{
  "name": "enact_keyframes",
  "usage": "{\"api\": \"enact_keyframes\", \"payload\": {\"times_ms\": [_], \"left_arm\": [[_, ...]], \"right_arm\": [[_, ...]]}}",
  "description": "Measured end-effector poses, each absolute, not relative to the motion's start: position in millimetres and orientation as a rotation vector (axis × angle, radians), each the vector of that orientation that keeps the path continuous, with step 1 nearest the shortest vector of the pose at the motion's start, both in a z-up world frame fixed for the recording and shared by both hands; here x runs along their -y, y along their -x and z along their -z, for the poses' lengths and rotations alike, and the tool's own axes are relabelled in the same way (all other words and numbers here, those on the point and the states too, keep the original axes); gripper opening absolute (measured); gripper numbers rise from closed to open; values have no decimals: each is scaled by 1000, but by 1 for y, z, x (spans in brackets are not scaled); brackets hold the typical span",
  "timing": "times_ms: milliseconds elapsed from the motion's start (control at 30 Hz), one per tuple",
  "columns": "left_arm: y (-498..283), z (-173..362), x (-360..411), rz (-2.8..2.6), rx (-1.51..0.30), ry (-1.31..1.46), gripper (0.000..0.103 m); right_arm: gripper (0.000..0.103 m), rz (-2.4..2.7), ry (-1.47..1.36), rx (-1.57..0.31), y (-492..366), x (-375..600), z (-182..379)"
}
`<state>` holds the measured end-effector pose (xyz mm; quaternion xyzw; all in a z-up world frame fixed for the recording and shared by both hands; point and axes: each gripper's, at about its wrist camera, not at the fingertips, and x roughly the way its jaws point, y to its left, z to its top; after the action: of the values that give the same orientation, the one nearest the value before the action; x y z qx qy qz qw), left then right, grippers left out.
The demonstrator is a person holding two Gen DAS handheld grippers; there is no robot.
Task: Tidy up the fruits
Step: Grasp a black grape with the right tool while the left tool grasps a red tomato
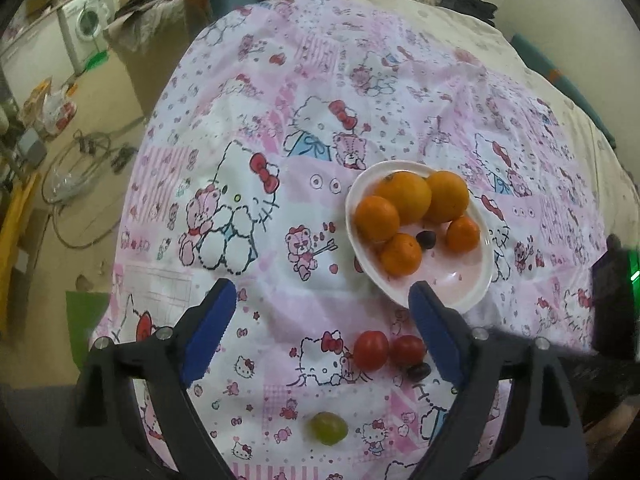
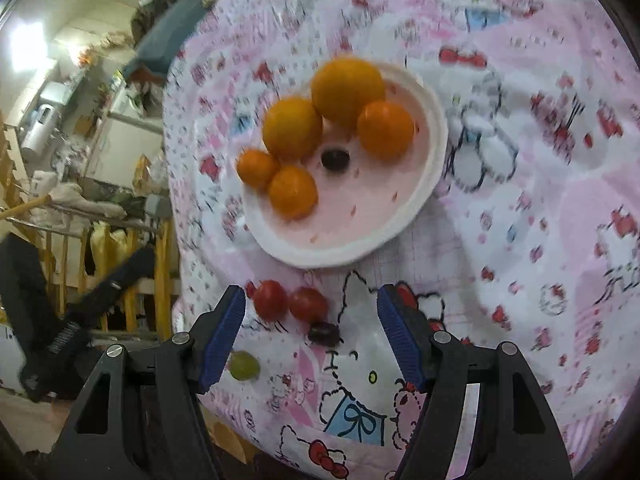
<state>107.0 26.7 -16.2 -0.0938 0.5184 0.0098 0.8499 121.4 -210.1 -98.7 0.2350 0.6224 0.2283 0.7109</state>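
A white plate (image 1: 476, 292) on the Hello Kitty cloth holds several oranges (image 1: 404, 196) and one dark grape (image 1: 426, 237). It also shows in the right wrist view (image 2: 360, 236), with oranges (image 2: 347, 87) and the dark grape (image 2: 335, 159). In front of the plate lie two red cherry tomatoes (image 1: 371, 350) (image 2: 271, 300), a dark grape (image 1: 418, 371) (image 2: 323, 333) and a green grape (image 1: 329, 427) (image 2: 243, 365). My left gripper (image 1: 324, 312) is open and empty above the cloth. My right gripper (image 2: 312, 320) is open and empty, the tomatoes and dark grape between its fingers.
The cloth (image 1: 280, 100) covers a bed or table whose left edge drops to a cluttered floor with cables (image 1: 80, 168) and a washing machine (image 1: 86, 24). The other gripper's body (image 1: 612, 300) shows at the right edge. The right wrist view is motion-blurred.
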Motion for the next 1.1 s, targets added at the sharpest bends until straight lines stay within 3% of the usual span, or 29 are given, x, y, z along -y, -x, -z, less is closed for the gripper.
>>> {"api": "enact_keyframes", "payload": {"times_ms": [433, 600, 833, 1100], "left_arm": [[-111, 20, -36, -12, -1130, 290, 86], [-111, 21, -36, -13, -1140, 286, 86], [-112, 27, -36, -24, -1162, 268, 86], [-114, 57, -16, 35, -1278, 193, 81]], "right_arm": [[48, -565, 31, -1398, -93, 123, 126], [26, -558, 92, -1376, -91, 116, 126], [26, -576, 35, -1375, -96, 129, 120], [26, -476, -173, -1243, -104, 206, 73]]}}
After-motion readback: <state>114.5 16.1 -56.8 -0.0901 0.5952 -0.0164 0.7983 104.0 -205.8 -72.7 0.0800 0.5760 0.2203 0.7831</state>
